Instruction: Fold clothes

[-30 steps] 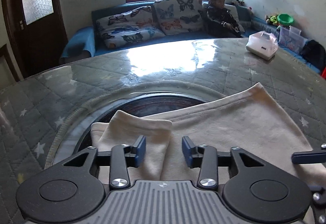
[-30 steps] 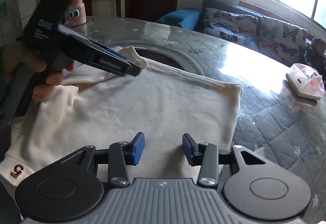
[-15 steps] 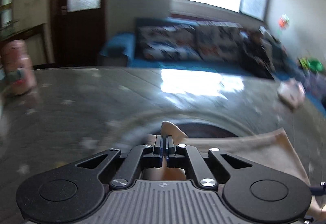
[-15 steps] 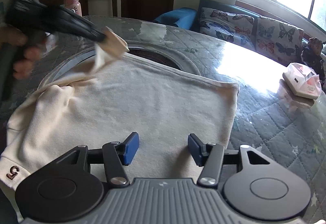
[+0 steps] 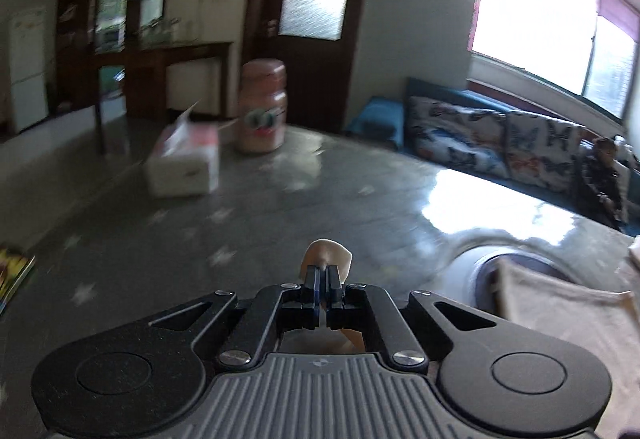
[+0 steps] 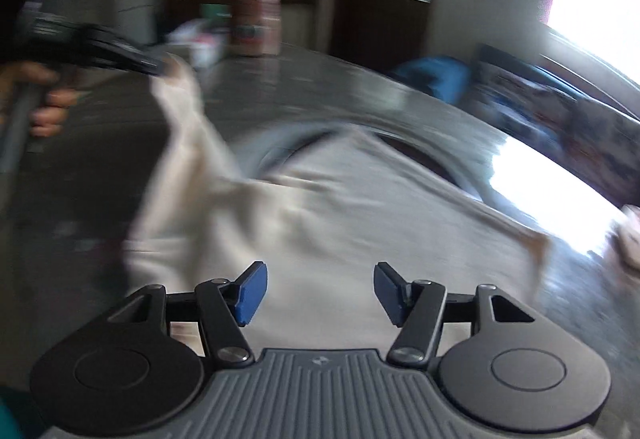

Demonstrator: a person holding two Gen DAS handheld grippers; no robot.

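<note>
Right wrist view showing counter (image 6: 360, 87) carrying cream garment (image 6: 340, 223), lying mostly flat and unfolded, folding barely beginning. Being lifted at one sleeve by left claw (image 5: 322, 273), clamped tight on fabric. Hovering above cloth: right claw (image 6: 316, 289), just widening, gripping nothing. Standing behind: tissue box (image 5: 184, 163).

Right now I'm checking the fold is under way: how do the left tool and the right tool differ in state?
The left tool is shut on a corner of the cream garment; the right tool is open, its jaws just widened, gripping nothing. The left tool holds its corner lifted off the table; the right tool hovers over cloth lying flat. Both have blue pads and black linkages.
</note>
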